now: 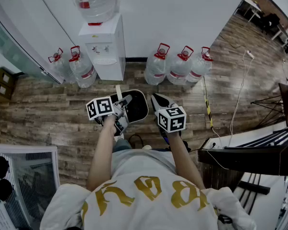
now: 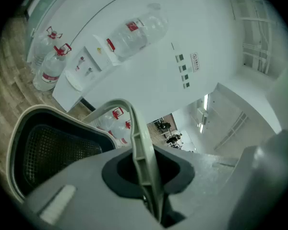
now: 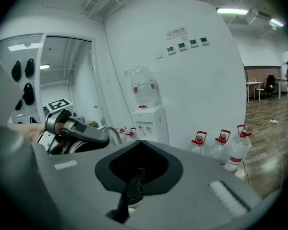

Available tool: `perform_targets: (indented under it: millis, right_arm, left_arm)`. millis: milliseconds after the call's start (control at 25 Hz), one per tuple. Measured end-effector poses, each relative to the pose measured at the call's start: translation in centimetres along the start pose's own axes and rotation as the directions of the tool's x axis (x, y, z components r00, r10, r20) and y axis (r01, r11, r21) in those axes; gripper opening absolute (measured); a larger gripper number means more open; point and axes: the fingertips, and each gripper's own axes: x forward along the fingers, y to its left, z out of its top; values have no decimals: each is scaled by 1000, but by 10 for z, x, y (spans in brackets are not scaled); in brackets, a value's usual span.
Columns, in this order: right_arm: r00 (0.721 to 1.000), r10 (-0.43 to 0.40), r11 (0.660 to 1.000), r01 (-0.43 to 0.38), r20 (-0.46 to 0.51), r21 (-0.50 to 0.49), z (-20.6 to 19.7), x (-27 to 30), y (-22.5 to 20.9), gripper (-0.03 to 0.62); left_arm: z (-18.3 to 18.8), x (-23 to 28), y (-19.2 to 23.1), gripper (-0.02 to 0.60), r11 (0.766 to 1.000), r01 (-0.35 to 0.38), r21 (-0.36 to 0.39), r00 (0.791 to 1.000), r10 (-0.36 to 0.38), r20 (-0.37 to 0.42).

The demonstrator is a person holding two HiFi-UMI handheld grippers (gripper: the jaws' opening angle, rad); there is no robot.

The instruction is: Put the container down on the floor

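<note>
1. Left gripper (image 1: 124,104) pinches the handle (image 2: 138,145); the container (image 1: 138,108) hangs just ahead of it, off the floor (image 1: 48,116) (carrying stage, looks like).
2. Right gripper (image 1: 159,102) is pressed together, empty, just beside.
3. Next: lower it, then release.

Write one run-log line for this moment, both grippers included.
left hand-held gripper: shut on handle | right hand-held gripper: shut, empty | container: held above floor

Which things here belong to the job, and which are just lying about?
Job:
container, hanging by its handle from the left tool
floor
right tool, shut, holding nothing

Lying about:
dispenser
jugs
boxes
</note>
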Motion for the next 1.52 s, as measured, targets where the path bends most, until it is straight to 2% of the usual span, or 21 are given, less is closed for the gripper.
perform_targets:
  millis: [440,720,960,1200,1520]
  right_arm:
    - [1000,-16,1000,16,22,-19,1,-10,5,28]
    - [999,-30,1000,30,27,8,-3,-5,-4,28]
    - [999,-46,998,46,16,34,3,15,-27,28]
    - [999,-47,996,45,21,81,15,65,-64,28]
    - [997,-73,991,74,-14,108,61,180,-121,28]
  left_arm:
    - [-11,-10,3,31,1000,-13,0,1000,13,-5]
    - [-5,-9,10,31,1000,-30,-6,1000,30,6]
    - [11,12,24,31,999,-43,-29,999,43,-11]
    - [55,61,46,31,998,-41,-55,999,40,-20]
    - [153,147,83,26,997,-30,-66,997,25,-75]
